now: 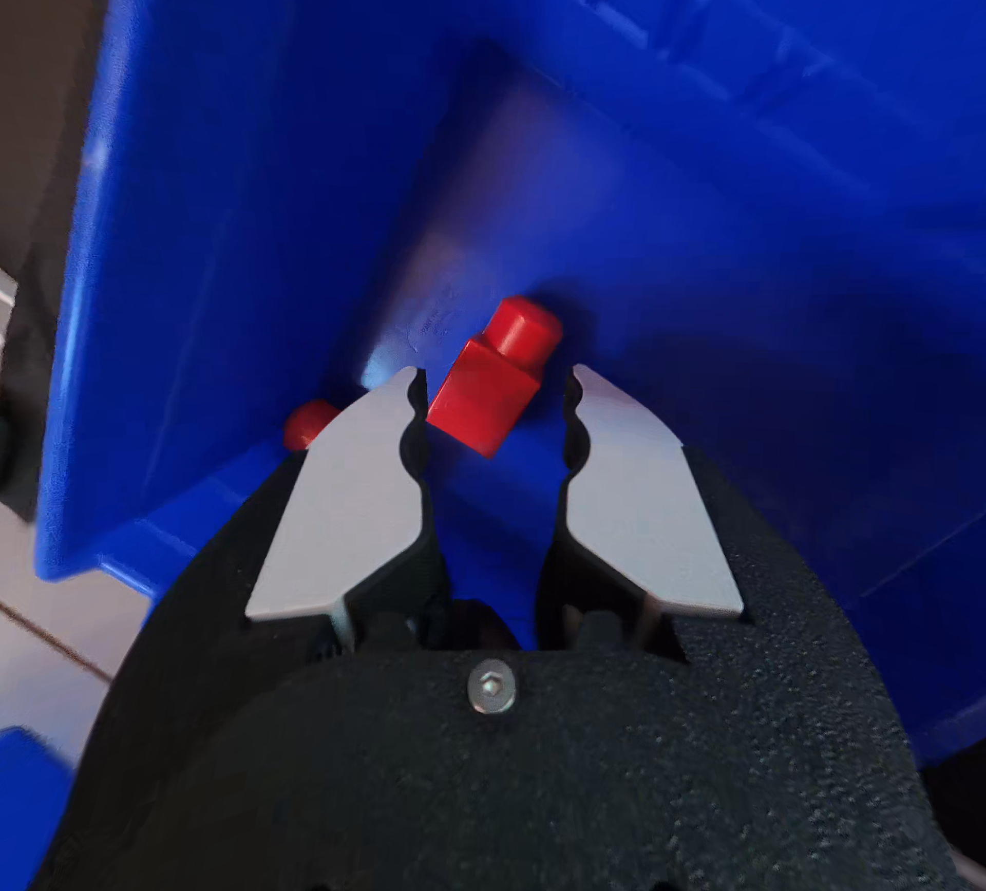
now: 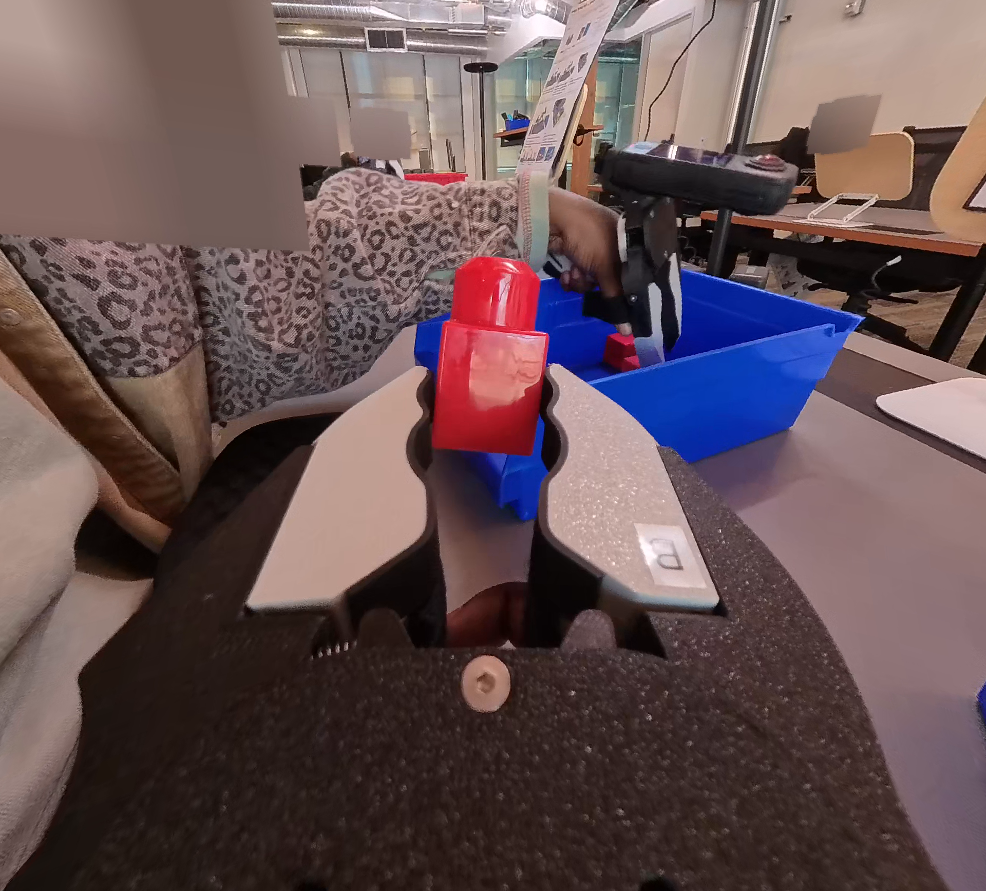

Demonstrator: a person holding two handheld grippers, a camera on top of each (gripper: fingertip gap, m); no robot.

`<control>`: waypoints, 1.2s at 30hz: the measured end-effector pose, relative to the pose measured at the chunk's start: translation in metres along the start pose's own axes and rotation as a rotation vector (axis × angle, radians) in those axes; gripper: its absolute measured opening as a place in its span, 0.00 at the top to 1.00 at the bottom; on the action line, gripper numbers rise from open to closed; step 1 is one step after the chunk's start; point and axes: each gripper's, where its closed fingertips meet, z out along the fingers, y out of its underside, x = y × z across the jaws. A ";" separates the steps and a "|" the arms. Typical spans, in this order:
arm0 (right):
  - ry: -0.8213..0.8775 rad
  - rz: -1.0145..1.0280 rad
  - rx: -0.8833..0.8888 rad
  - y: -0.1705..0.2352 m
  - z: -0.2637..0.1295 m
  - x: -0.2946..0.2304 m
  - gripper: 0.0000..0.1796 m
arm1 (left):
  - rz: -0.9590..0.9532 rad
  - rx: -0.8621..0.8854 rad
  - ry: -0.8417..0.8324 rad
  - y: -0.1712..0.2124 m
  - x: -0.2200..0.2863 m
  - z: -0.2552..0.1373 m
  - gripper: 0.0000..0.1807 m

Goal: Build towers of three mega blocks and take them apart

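A red mega block (image 2: 488, 385) sits upright, clenched between the right gripper (image 2: 486, 398) fingers above the table's near edge, while the left gripper (image 1: 496, 401), jaws parted and holding nothing, reaches into the blue bin (image 1: 267, 172) toward a tilted red block (image 1: 493, 385) by its wall. Squaring those jaws on the body, below the stud, should suit stacking. Three red blocks show: one held, two in the bin, one (image 1: 307, 422) half hidden.
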 end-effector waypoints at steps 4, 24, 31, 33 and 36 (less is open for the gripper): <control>0.000 0.001 -0.005 0.001 0.000 0.000 0.79 | 0.349 -0.098 -0.016 0.003 0.000 0.009 0.73; 0.046 0.013 0.009 0.000 -0.002 0.010 0.79 | -0.007 1.318 0.537 -0.076 0.115 -0.222 0.85; -0.013 0.006 0.016 0.000 0.001 -0.001 0.80 | 0.012 1.589 0.783 -0.049 0.205 -0.266 0.84; -0.062 0.002 0.031 -0.003 0.001 -0.010 0.80 | 0.065 1.543 0.771 -0.049 0.222 -0.255 0.84; -0.053 -0.021 0.015 -0.001 0.001 -0.010 0.80 | 0.091 1.509 0.721 -0.051 0.232 -0.246 0.84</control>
